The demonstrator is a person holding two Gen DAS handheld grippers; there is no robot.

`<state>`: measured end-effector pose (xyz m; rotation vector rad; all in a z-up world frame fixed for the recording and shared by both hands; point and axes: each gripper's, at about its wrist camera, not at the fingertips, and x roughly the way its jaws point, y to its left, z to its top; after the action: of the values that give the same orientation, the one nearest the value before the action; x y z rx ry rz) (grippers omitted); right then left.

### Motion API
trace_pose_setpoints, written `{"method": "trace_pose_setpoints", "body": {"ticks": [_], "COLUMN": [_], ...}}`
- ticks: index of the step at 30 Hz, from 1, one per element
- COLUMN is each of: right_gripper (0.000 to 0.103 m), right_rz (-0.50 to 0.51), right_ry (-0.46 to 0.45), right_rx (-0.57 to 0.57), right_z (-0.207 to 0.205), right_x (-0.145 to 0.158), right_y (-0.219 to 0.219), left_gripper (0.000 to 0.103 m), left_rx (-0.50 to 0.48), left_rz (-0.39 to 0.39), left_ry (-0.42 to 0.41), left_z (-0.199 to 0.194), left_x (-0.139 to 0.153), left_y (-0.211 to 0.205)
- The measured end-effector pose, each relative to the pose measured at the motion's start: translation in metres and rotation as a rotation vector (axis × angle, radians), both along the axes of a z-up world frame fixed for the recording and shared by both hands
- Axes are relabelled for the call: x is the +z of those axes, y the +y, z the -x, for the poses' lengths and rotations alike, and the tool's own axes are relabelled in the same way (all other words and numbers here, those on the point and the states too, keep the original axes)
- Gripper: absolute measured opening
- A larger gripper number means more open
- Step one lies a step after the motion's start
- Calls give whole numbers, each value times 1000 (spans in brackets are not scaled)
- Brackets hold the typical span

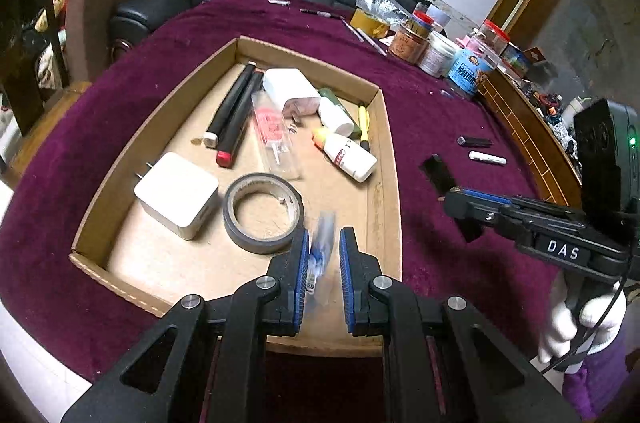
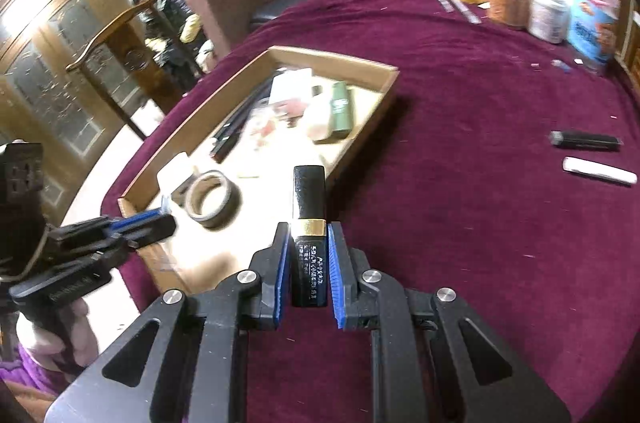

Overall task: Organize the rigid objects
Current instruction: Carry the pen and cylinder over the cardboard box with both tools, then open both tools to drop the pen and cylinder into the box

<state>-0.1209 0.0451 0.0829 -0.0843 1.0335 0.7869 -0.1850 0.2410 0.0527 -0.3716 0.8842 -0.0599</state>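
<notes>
the black tube (image 2: pixel 308 223) is pinched by the right gripper (image 2: pixel 308 263), its long axis pointing ahead at the cardboard tray (image 2: pixel 356 139) just beyond; a small blurred clear packet (image 1: pixel 322 251) is pinched by the left gripper (image 1: pixel 324 263) over the tray.

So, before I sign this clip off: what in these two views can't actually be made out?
- Left wrist view: the thing in the left gripper is a motion-blurred blue-and-clear smear; its identity is unclear.
- Right wrist view: small print on the black tube in the right gripper is too small to read.
- Right wrist view: the jars at the far edge are blurred, labels unreadable.
</notes>
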Motion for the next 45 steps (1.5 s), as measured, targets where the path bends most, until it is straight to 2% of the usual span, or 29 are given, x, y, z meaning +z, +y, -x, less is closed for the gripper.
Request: {"method": "trace_pose_setpoints", "body": {"ticks": [9,15,16,18,19,20,26,32,35,37,41,45], "right_gripper": [16,16,16,15,15,16,15,16,16,16,16,16], "right_rz": [31,85,92,104,110,118,163,196,196,193,185,136], "right_ry": [29,54,55,55,53,49,28,1,-4,7,44,39], "right_rx": [83,74,70,64,61,59,25,-22,-20,-5,37,20], "right_z": [3,-10,-12,-16,-18,-20,-31,-41,-40,-35,-24,-20], "right_x": [-15,-30,-31,-33,-34,-35,-42,-49,-49,-48,-47,-41], "right_y": [54,72,74,78,81,85,101,107,108,107,102,91], "left_gripper": [12,12,14,26,39,47,49,50,51,57,58,58], "left_rx": [-27,-1,3,5,9,15,20,24,33,48,83,83], "left_rz": [18,39,36,32,30,26,-15,-6,-6,-3,2,-4], "left_ry": [46,42,38,28,20,10,-8,5,-4,-9,2,-4], "left_z": [-15,-11,-9,-6,-4,-2,2,-2,-1,0,0,1], "left_x": [-20,-19,-17,-12,-10,-7,-1,-4,-3,-2,-2,2], "left_y": [-2,9,10,11,12,12,13,17,19,22,28,24]}}
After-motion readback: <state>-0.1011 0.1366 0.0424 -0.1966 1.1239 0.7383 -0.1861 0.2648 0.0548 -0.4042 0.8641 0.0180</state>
